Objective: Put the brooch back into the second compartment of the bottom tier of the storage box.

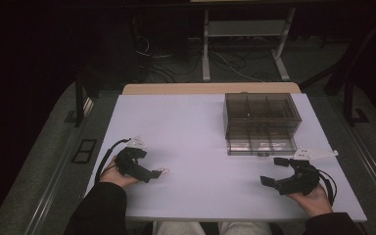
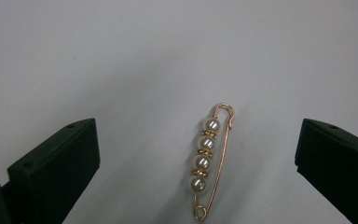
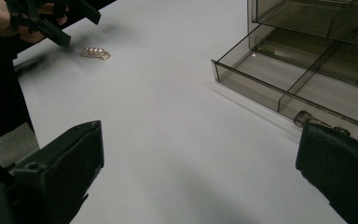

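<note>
On the white table [image 1: 196, 127] a gold pin with four pearls [image 2: 209, 161] lies flat at the lower middle of the left gripper view, between the two black jaws of the left gripper [image 2: 198, 168], which stand wide apart with bare table on either side of the pin and touch nothing. In the high view that gripper [image 1: 149, 172] sits at the lower left, close to the near edge, the pin [image 1: 162, 171] just at its tips. The right gripper [image 1: 278, 171] is at the lower right, jaws spread wide and empty, just short of the smoky clear drawer box [image 1: 262, 122] (its lowest drawer pulled out toward the person). Between the two grippers the middle of the table is bare, as is the far left part up to the back edge.
</note>
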Demonstrator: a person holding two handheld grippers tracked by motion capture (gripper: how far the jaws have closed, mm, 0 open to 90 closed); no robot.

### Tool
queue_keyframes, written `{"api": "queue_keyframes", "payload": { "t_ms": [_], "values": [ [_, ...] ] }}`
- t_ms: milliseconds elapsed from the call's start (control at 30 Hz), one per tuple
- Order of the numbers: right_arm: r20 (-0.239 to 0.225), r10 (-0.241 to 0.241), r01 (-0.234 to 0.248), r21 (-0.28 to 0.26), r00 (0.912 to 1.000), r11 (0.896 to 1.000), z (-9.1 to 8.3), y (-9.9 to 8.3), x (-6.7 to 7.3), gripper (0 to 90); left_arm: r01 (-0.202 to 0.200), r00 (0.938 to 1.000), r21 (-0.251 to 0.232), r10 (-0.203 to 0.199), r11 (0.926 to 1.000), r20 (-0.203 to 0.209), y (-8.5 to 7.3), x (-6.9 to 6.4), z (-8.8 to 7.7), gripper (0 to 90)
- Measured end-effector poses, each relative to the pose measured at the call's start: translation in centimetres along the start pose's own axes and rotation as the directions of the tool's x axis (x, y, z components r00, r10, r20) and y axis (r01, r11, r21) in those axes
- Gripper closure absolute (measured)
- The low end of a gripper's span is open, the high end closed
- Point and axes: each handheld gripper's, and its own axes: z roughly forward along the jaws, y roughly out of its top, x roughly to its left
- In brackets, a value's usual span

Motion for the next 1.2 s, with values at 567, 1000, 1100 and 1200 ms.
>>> {"api": "queue_keyframes", "payload": {
  "t_ms": [567,1000,1100,1200],
  "values": [
    [0.001,-0.005,0.005,0.007,1.0000,1.000,0.04,-0.02,-0.02,0.5,-0.055,0.9982,0.046,0.053,0.9975,0.029,-0.30,0.05,0.30,13.3],
    [0.000,-0.002,0.002,0.007,1.0000,1.000,0.00,-0.03,-0.05,0.5,-0.094,0.9942,0.078,0.089,0.9926,0.060,-0.38,-0.34,0.66,28.6],
    [-0.002,-0.005,0.005,0.007,1.0000,1.000,0.05,-0.04,-0.04,0.6,-0.108,0.9928,0.078,0.103,0.9911,0.061,-0.37,-0.36,0.72,32.3],
    [-0.003,-0.005,0.005,0.007,1.0000,1.000,0.04,-0.04,-0.03,0.5,-0.118,0.9919,0.074,0.113,0.9903,0.058,-0.34,-0.37,0.70,37.0]
  ]
}}
